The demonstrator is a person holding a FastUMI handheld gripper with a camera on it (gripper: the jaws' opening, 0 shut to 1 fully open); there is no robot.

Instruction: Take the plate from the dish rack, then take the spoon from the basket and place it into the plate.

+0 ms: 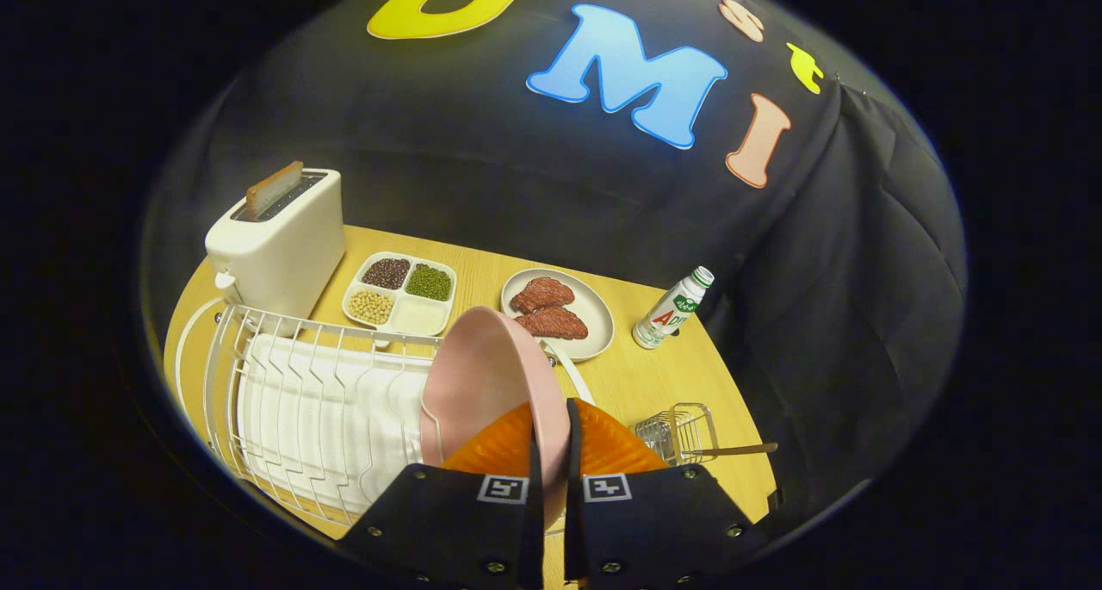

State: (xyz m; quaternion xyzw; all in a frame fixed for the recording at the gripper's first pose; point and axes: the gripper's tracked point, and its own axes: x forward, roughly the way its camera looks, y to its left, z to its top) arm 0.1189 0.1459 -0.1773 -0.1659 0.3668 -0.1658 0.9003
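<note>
A pink plate (482, 375) stands on edge at the right end of the white wire dish rack (301, 392). My gripper (551, 439) is shut on the plate's rim, one finger on each side of it. Beyond the fingers to the right stands a small wire basket (680, 431), and a spoon's wooden handle (740, 450) sticks out of it to the right. Whether the plate still rests in the rack's slots is hidden behind the fingers.
A white toaster (280, 241) with a slice of bread stands behind the rack. Further back are a four-part tray of beans (400, 293), a plate with two pieces of meat (560, 310) and a small bottle (673, 308). The wooden table (671, 375) ends near the basket.
</note>
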